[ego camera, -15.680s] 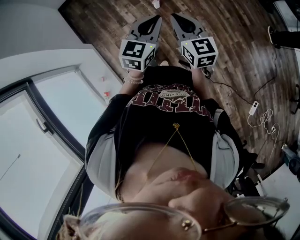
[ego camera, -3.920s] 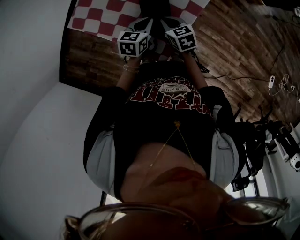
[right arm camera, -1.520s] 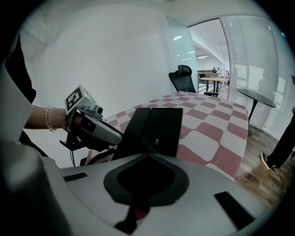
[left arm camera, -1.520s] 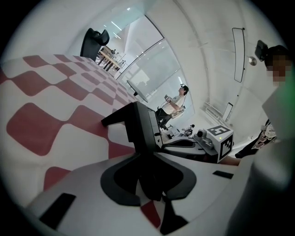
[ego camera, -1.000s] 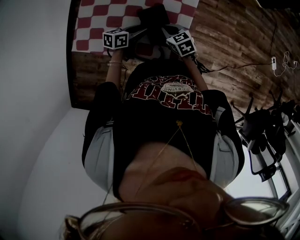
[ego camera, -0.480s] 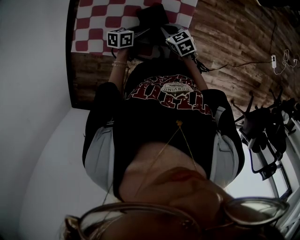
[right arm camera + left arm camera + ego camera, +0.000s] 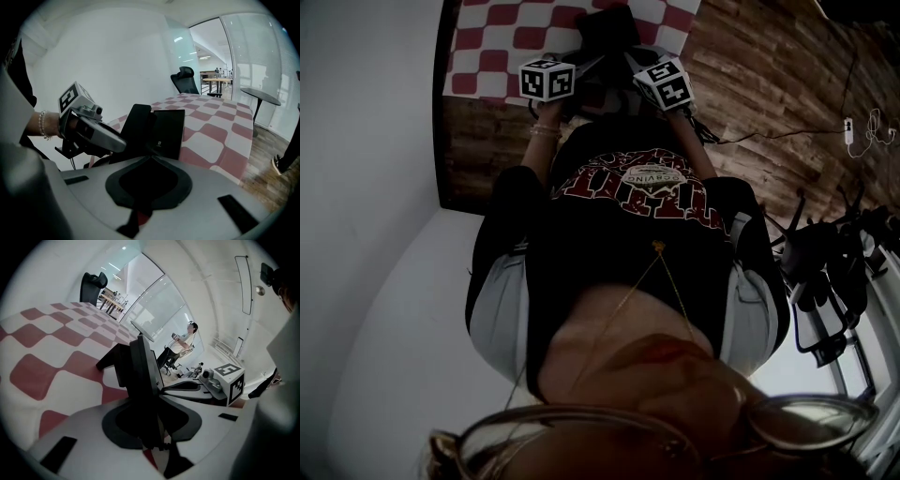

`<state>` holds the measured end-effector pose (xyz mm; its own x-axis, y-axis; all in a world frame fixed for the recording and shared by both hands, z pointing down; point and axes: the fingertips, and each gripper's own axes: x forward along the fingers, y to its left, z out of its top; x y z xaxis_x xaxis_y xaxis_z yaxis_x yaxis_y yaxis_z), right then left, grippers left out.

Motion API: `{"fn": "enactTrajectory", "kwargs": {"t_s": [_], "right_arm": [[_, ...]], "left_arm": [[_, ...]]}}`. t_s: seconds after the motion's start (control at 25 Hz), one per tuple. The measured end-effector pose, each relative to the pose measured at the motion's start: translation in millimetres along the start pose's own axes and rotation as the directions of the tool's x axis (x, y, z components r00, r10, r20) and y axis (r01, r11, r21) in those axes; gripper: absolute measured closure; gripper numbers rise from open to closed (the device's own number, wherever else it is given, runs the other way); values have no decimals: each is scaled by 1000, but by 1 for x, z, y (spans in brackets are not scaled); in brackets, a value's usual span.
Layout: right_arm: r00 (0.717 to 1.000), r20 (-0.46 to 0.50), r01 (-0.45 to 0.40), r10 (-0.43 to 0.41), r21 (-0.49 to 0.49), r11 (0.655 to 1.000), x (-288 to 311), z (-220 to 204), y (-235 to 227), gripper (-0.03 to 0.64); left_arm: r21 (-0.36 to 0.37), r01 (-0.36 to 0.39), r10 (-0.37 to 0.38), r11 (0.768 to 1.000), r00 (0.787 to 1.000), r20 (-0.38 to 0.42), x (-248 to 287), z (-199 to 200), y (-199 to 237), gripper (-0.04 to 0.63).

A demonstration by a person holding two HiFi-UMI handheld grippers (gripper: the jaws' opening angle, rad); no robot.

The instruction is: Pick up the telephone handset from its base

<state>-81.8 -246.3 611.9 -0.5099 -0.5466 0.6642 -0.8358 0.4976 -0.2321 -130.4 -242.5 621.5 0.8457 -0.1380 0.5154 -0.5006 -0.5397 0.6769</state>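
A black telephone sits on the red-and-white checked tablecloth; the right gripper view shows its raised panel. The black handset stands edge-on between the jaws of my left gripper. Those jaws are closing on it, and both jaw edges touch its sides. A coiled cord shows low inside the jaws. My right gripper is shut and empty, hovering just short of the phone's right side. The head view shows both marker cubes, left and right, close together at the phone.
The table's near edge runs along a wood floor with cables on it. A white wall is to the left. Black office chairs and a glass partition stand beyond the table. A distant person stands in the background.
In the head view my left gripper's cube has shifted slightly right, toward the phone. The right gripper has stayed put.
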Motion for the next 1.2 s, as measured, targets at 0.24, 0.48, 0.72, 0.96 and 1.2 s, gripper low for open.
{"fn": "enactTrajectory", "kwargs": {"t_s": [0.24, 0.48, 0.72, 0.96, 1.2], "right_arm": [[1000, 5, -11, 11, -13, 1000, -4, 0, 6, 598], [1000, 23, -8, 8, -10, 1000, -3, 3, 3, 598], [1000, 25, -13, 13, -18, 1000, -2, 2, 2, 598], [1000, 14, -20, 20, -20, 1000, -1, 1, 1, 598], [1000, 23, -17, 17, -20, 1000, 0, 2, -2, 598]], "left_arm": [[-29, 11, -9, 1000, 998, 57, -6, -3, -6, 508], [-36, 16, -13, 999, 995, 95, -5, 0, -11, 512], [-32, 17, -14, 999, 994, 107, -7, 1, -15, 514], [-19, 12, -10, 1000, 994, 106, -10, 1, -19, 514], [-20, 4, -1, 1000, 993, 121, -18, 4, -20, 514]]}}
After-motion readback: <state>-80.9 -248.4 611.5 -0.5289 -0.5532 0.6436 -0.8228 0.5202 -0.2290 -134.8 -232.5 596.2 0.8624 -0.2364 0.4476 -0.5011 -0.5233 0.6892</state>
